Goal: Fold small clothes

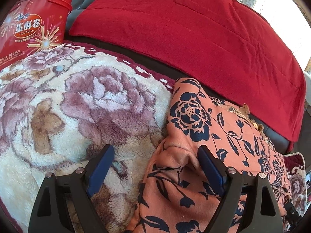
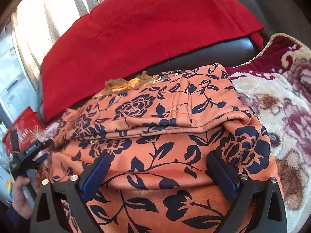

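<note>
A plush cream blanket with big mauve roses and a maroon border covers the near surface and carries everything else. Beyond it, on the far side, lies a red cloth spread over a dark leather cushion, with pale dotted curtains behind.

The orange garment — salmon fabric printed with navy flowers and leaves — sits on the blanket, already doubled over on itself, an upper layer with a stitched seam lying across a lower one. A scrap of tan lace trim pokes out at its far edge, next to the red cloth. In the left wrist view the same garment fills the right half of the scene, its left edge resting against the blanket's pile.

A red egg-roll tin stands at the far left corner, touching the blanket's edge.

The left gripper has its blue-padded jaws spread wide, holding nothing; the right-hand pad sits over a raised fold of the garment, the left-hand pad over bare blanket. The right gripper is likewise wide apart and empty, both pads poised over the near part of the garment. From the right wrist view, the left gripper's black body shows at the far left, a hand wrapped around its grip.
</note>
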`<state>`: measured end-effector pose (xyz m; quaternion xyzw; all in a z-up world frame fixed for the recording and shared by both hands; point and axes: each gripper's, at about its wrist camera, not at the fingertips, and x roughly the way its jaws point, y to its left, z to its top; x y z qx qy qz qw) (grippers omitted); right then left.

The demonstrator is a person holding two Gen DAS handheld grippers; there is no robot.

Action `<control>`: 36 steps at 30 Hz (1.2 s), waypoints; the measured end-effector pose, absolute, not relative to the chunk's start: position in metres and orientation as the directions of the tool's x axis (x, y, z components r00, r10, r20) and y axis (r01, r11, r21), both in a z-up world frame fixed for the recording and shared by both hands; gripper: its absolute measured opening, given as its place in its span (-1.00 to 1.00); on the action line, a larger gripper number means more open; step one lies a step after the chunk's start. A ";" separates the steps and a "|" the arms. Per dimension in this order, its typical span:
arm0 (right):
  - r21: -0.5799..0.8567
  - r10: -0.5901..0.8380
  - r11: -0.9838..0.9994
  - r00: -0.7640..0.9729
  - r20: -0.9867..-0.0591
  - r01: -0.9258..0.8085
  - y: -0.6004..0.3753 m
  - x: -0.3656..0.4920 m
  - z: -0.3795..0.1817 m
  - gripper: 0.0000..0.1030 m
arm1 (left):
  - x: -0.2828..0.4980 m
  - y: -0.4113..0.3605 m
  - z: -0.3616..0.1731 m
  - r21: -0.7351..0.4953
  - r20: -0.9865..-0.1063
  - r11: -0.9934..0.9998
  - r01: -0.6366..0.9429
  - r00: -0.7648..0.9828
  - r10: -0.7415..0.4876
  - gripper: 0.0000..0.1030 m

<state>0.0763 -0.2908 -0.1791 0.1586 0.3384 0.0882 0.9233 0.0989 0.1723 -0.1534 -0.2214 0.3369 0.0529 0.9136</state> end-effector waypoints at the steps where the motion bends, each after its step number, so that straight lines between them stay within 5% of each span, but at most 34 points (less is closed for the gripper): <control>1: 0.360 0.276 0.931 0.757 -0.592 -0.058 -0.292 0.076 -0.179 0.95 | 0.099 0.172 -0.153 -0.372 -0.637 0.896 -0.244 0.769 -0.055 0.70; 8: 0.404 0.313 0.912 0.762 -0.567 -0.074 -0.297 0.076 -0.181 0.98 | 0.076 0.170 -0.133 -0.339 -0.630 0.902 -0.268 0.776 -0.006 0.71; 23: 0.409 0.312 0.910 0.759 -0.572 -0.065 -0.298 0.074 -0.179 0.99 | -0.065 0.120 -0.100 -0.333 -0.600 0.939 -0.088 0.787 -0.139 0.71; 27: 0.340 0.240 0.940 0.690 -0.683 0.008 -0.294 0.076 -0.167 0.96 | -0.078 0.124 -0.096 -0.308 -0.641 0.946 -0.098 0.756 -0.130 0.71; 31: 0.459 0.388 0.882 0.715 -0.581 -0.105 -0.299 0.012 -0.131 0.98 | -0.090 0.138 -0.103 -0.285 -0.675 0.951 -0.118 0.730 -0.111 0.71; 36: 0.449 0.349 0.893 0.687 -0.638 -0.038 -0.345 -0.044 -0.127 0.98 | -0.090 0.148 -0.132 -0.320 -0.742 0.934 -0.158 0.655 -0.143 0.71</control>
